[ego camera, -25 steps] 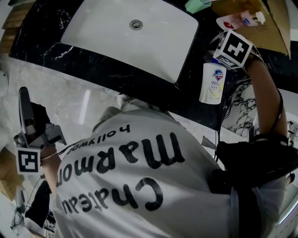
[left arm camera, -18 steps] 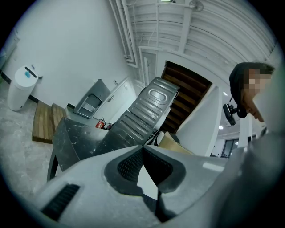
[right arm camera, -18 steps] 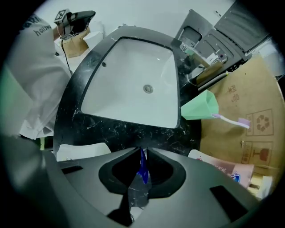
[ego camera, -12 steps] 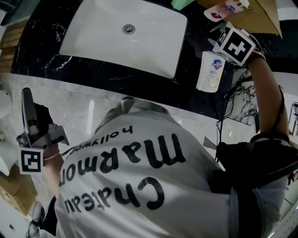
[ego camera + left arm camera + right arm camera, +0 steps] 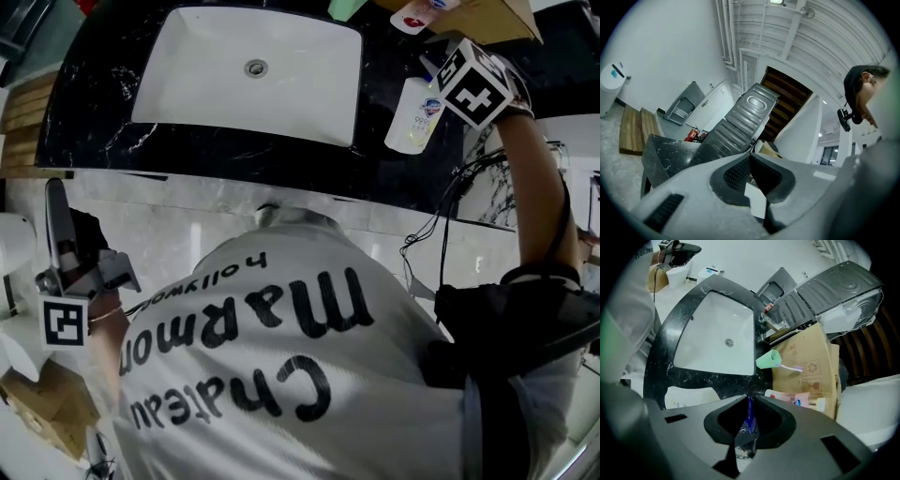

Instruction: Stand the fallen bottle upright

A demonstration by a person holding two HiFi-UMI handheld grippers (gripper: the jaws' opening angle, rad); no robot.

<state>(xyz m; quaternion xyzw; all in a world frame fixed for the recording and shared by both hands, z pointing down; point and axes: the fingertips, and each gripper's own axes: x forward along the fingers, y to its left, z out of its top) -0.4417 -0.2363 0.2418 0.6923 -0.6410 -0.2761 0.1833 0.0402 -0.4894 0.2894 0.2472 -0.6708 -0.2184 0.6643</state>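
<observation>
Right claw (image 5: 749, 397): jaws drawn nearly together, pinching a thin blue piece between the pads. It looks to be the top of the bottle (image 5: 412, 114), though the claw's own body covers most of it in the right gripper view.

Bottle: white with a yellowish lower end and a blue-and-red badge on the label. It hangs tilted under my right claw, top toward the claw, body slanting toward me. It is over the black marble counter (image 5: 103, 122), just beside the right edge of the white sink (image 5: 206, 84). I cannot tell whether its base touches the stone.

Beyond the bottle:
- a green cup (image 5: 768, 359) lying on its side with a toothbrush (image 5: 792, 367) poking out
- a flattened cardboard box (image 5: 811, 345)
- a pale tube (image 5: 790, 398) with red and blue print, lying against the box's near edge

Left claw (image 5: 750, 156): pads pressed together, nothing between them. It is well apart from the counter, down at my left side, above the pale floor. From the head view its fingers (image 5: 53, 220) read as one dark blade pointing away from me. My lettered shirt (image 5: 281, 375) fills the lower middle of that view.
</observation>
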